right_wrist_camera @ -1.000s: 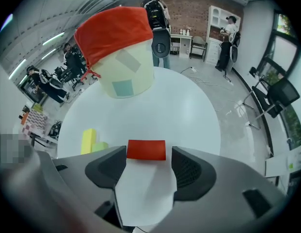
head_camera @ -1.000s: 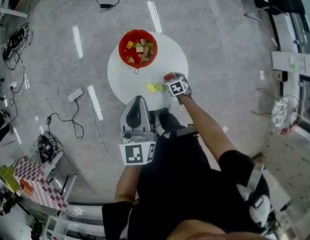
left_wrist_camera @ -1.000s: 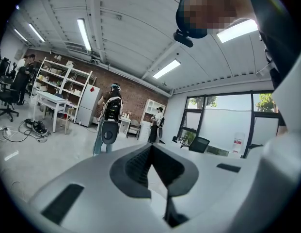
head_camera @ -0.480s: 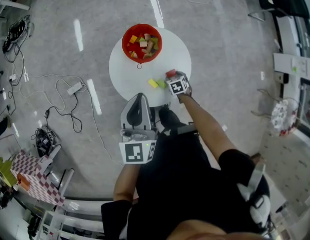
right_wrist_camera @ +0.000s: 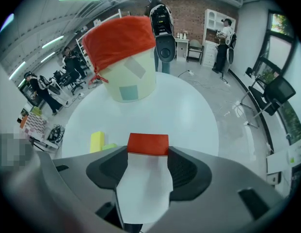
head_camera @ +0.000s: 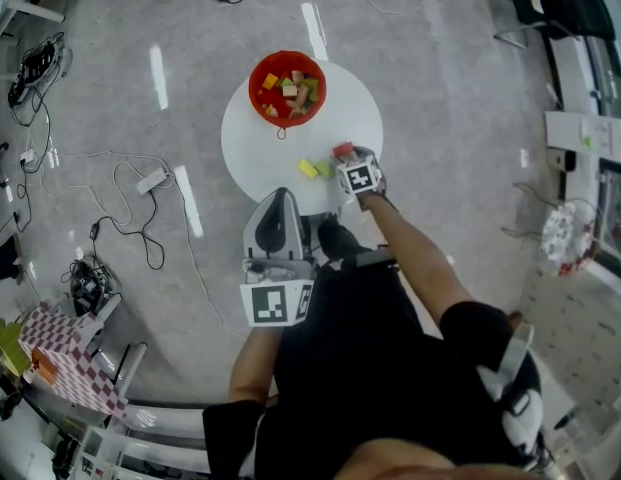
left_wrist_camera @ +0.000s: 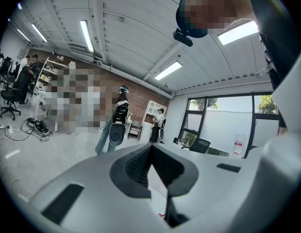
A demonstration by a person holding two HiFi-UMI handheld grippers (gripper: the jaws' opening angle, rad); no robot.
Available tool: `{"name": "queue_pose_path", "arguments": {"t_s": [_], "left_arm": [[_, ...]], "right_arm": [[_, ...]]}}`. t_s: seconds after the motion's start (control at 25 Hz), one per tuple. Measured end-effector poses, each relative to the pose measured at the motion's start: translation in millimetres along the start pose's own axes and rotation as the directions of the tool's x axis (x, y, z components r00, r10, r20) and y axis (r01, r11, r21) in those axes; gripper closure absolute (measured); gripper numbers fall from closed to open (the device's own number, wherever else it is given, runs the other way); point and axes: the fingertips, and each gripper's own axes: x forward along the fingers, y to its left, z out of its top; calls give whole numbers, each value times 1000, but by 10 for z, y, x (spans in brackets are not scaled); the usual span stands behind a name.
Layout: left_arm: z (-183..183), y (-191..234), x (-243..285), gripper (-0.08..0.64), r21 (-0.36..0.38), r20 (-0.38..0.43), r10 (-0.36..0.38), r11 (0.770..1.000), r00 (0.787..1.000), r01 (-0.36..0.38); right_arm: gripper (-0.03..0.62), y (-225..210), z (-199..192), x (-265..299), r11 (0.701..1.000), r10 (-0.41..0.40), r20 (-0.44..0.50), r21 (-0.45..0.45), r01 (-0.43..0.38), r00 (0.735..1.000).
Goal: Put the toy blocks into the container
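The red block [right_wrist_camera: 148,144] lies flat on the round white table [head_camera: 260,158], near its edge on my side. It is a matt slab with square corners and a clean straight front face. It sits right between the tips of the right gripper [right_wrist_camera: 148,154], whose jaws stand wide and have just been closing. From this angle I think the ribbed dark pads are not yet pressing on its sides. Just to its left lie a yellow block [right_wrist_camera: 97,141], long and smooth, and a smaller green block [right_wrist_camera: 109,146] touching it.

The container [right_wrist_camera: 126,81] stands at the far side of the table. It is a pale round tub with a creased red lining folded over its rim. The head view shows yellow, green and wood-coloured pieces heaped inside.

The left gripper [left_wrist_camera: 151,147] hangs off the table with its jaws together on nothing.
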Motion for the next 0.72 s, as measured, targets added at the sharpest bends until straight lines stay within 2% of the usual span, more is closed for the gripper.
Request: {"name": "queue_pose_path", "arguments": {"t_s": [0.16,0.28,0.4,0.52,0.6,0.72], "left_arm": [[32,19,-37,563,-1,17,6,1000,1000,-6],[70,37,-70,563,-1,28,12,1000,1000,-12],[112,37,-108,563,-3,33,16,1000,999,-16],[114,39,-150,563,-3,38,26,1000,999,-26],[100,53,-180,563,-7,41,36,999,999,-35],[84,76,-224,563,-12,42,47,999,998,-47]], "right_arm": [[337,143,298,-346,999,37,119,-16,-35,992],[337,240,614,-719,998,56,222,-31,-50,974],[337,291,962,-1088,997,71,331,-52,-57,941],[337,385,1306,-1376,993,109,430,-89,-78,896],[337,515,1558,-1550,989,136,472,-110,-95,871],[337,671,1874,-1608,986,153,495,-135,-98,855]]}}
